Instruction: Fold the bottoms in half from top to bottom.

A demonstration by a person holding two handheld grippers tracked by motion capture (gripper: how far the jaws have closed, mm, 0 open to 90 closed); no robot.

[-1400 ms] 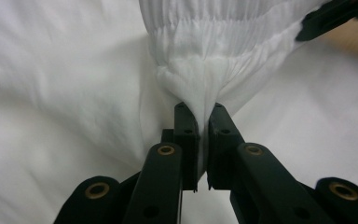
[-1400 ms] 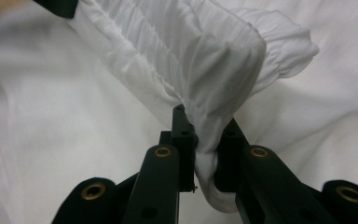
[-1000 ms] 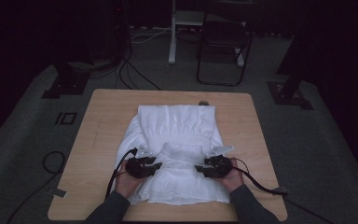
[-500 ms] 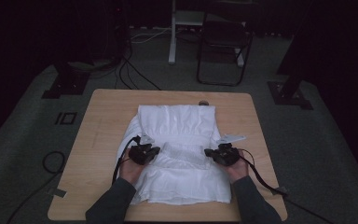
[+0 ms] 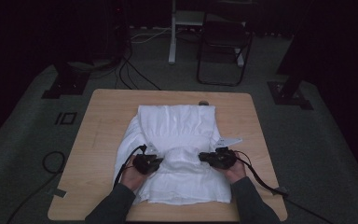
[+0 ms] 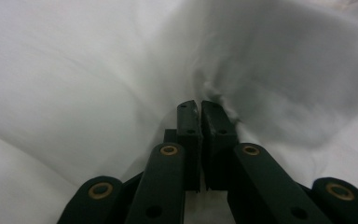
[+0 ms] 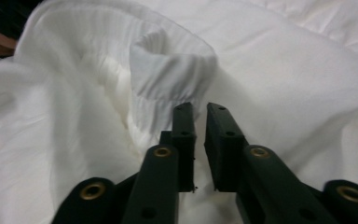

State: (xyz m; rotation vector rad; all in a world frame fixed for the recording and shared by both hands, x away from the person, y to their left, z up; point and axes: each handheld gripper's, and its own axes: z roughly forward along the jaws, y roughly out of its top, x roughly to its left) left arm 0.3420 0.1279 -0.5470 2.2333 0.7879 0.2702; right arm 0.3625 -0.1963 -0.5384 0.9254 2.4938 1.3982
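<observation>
Tabletop (image 5: 98,135) shows bare wood on every side of the white garment (image 5: 177,126), widest out beyond your left gripper (image 5: 157,163) and past your right gripper (image 5: 204,157) toward the table's side edges; a narrow strip runs along the near edge by your forearms. A small dark object (image 5: 203,103) sits at the far edge, just beyond the cloth.

The garment lies mid-table, its far part flat and smooth, its near part bunched into a raised fold between your two grippers.

Left fingers (image 6: 189,126) are pressed together on a pinch of the cloth (image 6: 261,70), which puckers right at their tips. Right fingers (image 7: 184,126) stand a slim gap apart; ribbed, gathered fabric (image 7: 168,70) rises just ahead of the tips, and you cannot tell whether any lies between them.
</observation>
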